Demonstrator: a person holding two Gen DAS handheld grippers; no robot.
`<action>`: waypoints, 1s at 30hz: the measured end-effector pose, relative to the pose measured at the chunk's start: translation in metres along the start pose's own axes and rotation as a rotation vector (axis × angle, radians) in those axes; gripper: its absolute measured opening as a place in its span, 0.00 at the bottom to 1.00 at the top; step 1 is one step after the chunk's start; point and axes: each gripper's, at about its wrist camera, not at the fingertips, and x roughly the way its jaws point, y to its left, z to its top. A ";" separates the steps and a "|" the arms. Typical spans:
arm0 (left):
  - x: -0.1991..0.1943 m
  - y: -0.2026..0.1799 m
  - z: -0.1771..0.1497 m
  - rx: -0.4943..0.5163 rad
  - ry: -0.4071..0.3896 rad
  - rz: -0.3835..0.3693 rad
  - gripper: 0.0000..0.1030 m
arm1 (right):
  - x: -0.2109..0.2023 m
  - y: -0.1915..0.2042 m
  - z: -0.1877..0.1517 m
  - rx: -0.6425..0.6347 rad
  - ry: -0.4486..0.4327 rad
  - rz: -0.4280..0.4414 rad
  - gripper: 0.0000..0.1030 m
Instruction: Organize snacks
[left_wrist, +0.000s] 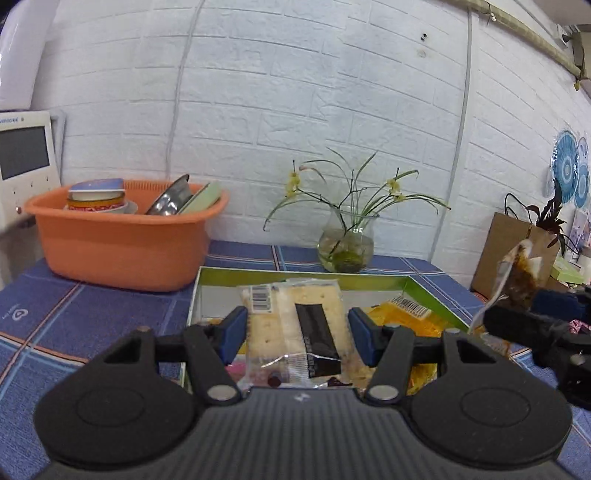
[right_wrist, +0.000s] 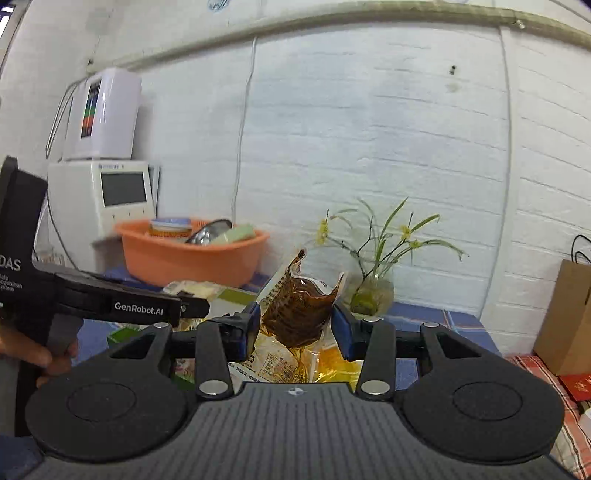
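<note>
Blue pads (left_wrist: 232, 334) of the left hand-held gripper (left_wrist: 297, 332) stand spread on either side of a clear-wrapped cracker pack (left_wrist: 295, 325), with a small gap visible at each pad, so this hand-held gripper is open around the pack without pinching it. The pack lies inside a shallow green-rimmed box (left_wrist: 424, 286) on the blue checked worktop (left_wrist: 92, 317), beside a yellow packet (left_wrist: 402, 317) in the same box. To the right, the right hand-held gripper (right_wrist: 295, 328) holds a brown snack pouch (right_wrist: 299, 306) upright between its closed-in pads, lifted above the yellow packets in the box. Behind the box, an orange basin (left_wrist: 122, 251) holding bowls and a plate sits at the left, and a glass vase (left_wrist: 347, 243) with green stems stands near the white brick wall (left_wrist: 295, 92). A brown paper bag (right_wrist: 565, 317) stands far right.
</note>
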 end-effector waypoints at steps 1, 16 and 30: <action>0.003 0.002 -0.001 -0.006 0.007 -0.008 0.57 | 0.009 0.001 -0.003 -0.001 0.015 -0.003 0.71; -0.003 0.026 0.008 -0.070 0.005 0.038 0.69 | -0.013 -0.023 0.003 0.106 -0.004 0.015 0.99; -0.073 -0.005 -0.018 0.117 0.031 0.002 0.73 | -0.072 -0.069 -0.053 0.376 0.152 0.059 0.99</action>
